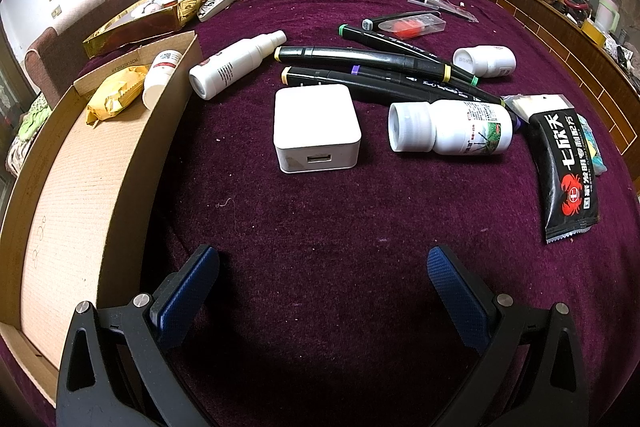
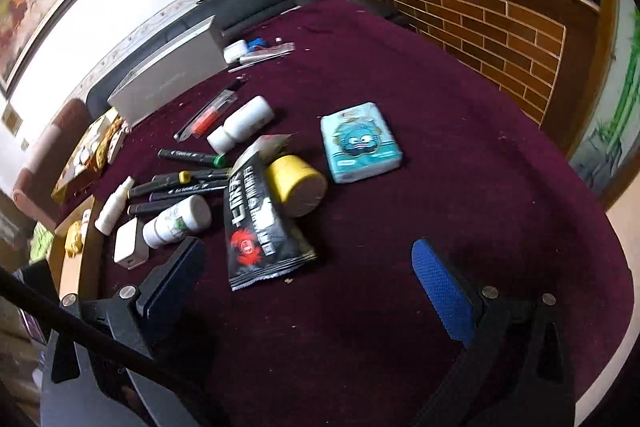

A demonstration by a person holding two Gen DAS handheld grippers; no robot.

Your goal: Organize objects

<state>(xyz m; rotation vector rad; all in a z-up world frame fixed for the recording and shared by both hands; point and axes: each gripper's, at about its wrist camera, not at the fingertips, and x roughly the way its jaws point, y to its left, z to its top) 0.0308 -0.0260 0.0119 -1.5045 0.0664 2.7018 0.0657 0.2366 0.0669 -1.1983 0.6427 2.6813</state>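
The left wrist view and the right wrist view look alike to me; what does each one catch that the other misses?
Only the left wrist view shows inside the brown cardboard box, where a yellow snack packet and a small white bottle lie. Only the right wrist view shows the yellow round jar and the whole light-blue tissue pack. Both show the white square USB charger, the black marker pens, the black crab-print sachet and open, empty tongs: left, right.

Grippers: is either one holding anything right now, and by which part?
Nothing is held. The left gripper and right gripper are both open, empty, above the cloth.
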